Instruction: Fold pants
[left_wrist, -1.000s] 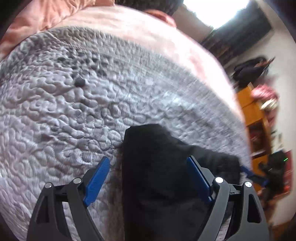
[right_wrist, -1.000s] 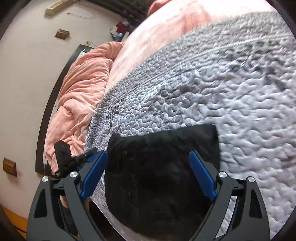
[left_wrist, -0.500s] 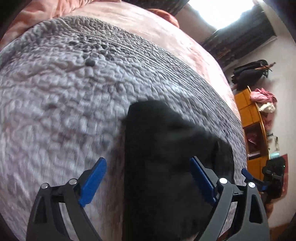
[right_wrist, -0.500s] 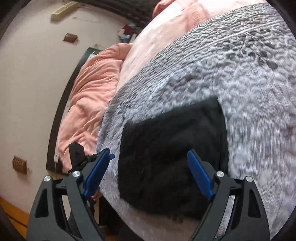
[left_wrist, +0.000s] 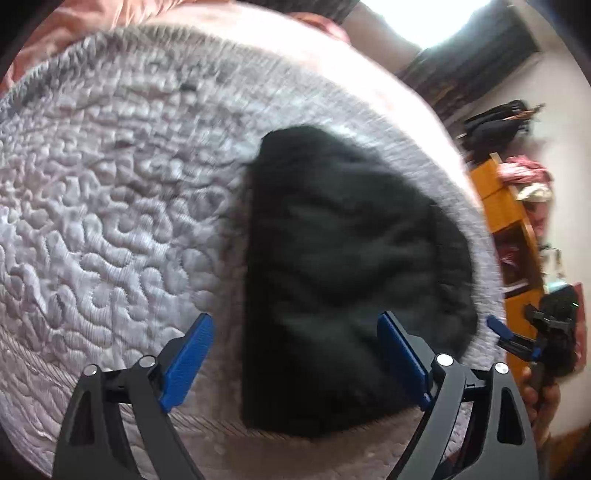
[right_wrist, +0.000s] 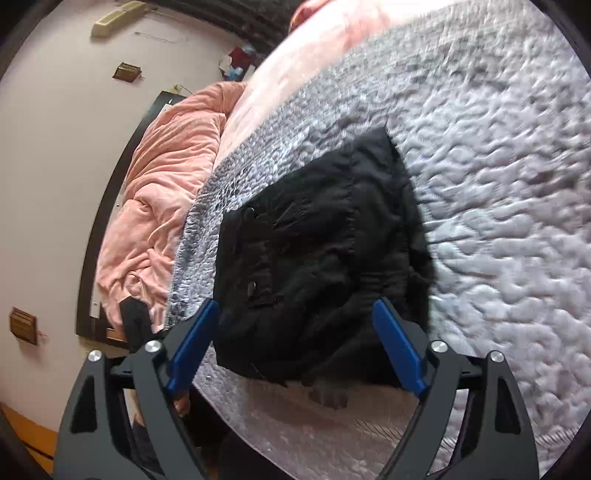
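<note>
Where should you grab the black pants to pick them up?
Probably the near edge of the black pants, coming in low from the bed's front side. That edge lies closest to the open right gripper, and the folded layers there look thick enough to pinch.

No legible text, label, brand or number anywhere in either view.

Black pants (left_wrist: 343, 280), folded into a compact bundle, lying on grey quilted bedspread (left_wrist: 110, 221). Left gripper (left_wrist: 295, 354) above, blue fingers (left_wrist: 188, 354) spread wide, empty. Right gripper (left_wrist: 517, 339) at far edge.
</note>
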